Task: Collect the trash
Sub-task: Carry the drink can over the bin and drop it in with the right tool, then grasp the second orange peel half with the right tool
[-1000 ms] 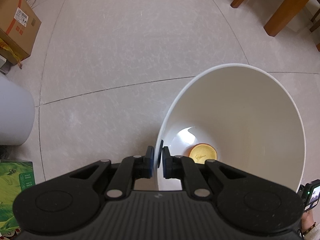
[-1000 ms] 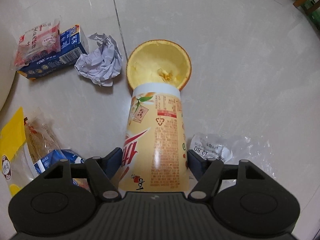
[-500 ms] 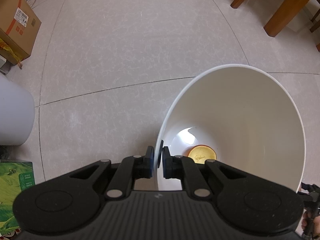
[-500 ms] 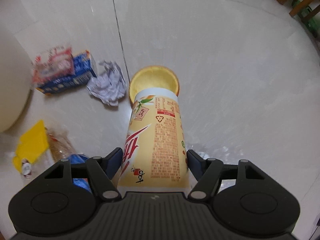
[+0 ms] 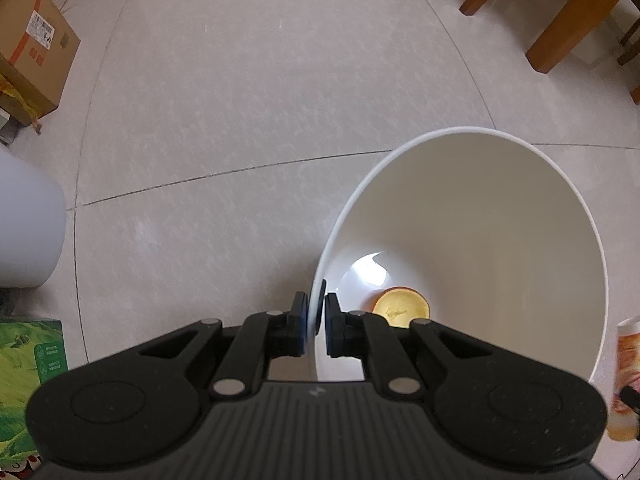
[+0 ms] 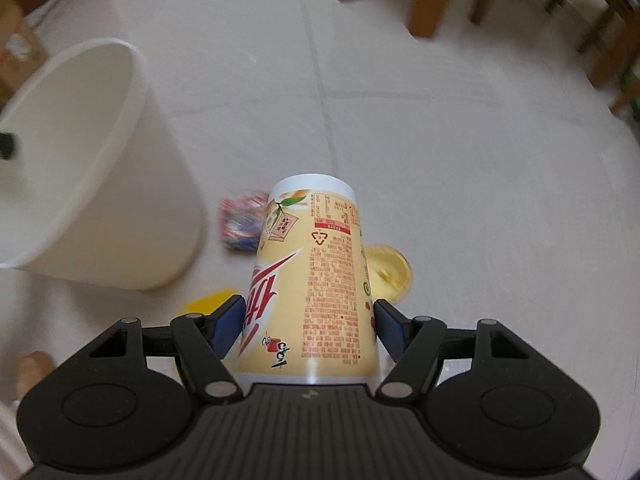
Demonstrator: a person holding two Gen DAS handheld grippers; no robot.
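The left gripper [image 5: 315, 314] points steeply down at the tiled floor [image 5: 260, 92], its fingers [image 5: 298, 320] pressed together on the rim of one white bin [image 5: 500, 216], one pad outside the wall and one inside; the bin stands on the floor, and a single orange half [image 5: 401, 307] lies at its bottom.

The right gripper [image 6: 308, 324] also tips steeply downward, well above the floor; its fingers [image 6: 228, 324] are spread wide yet pinch one paper cup [image 6: 312, 280] by its sides, the cup upside down with its white base pointing away from the camera; in the left wrist view the same cup shows at the right edge, just beside the bin's outer wall.

On the floor below the cup lie several pieces of trash, blurred: one second orange half [image 6: 388, 272], one red and blue packet [image 6: 240, 224] near the bin's foot, and one yellow wrapper [image 6: 210, 302] partly hidden by the left finger.

Further off are one cardboard box [image 5: 30, 52], one green carton [image 5: 28, 376] and several wooden furniture legs [image 5: 568, 24].
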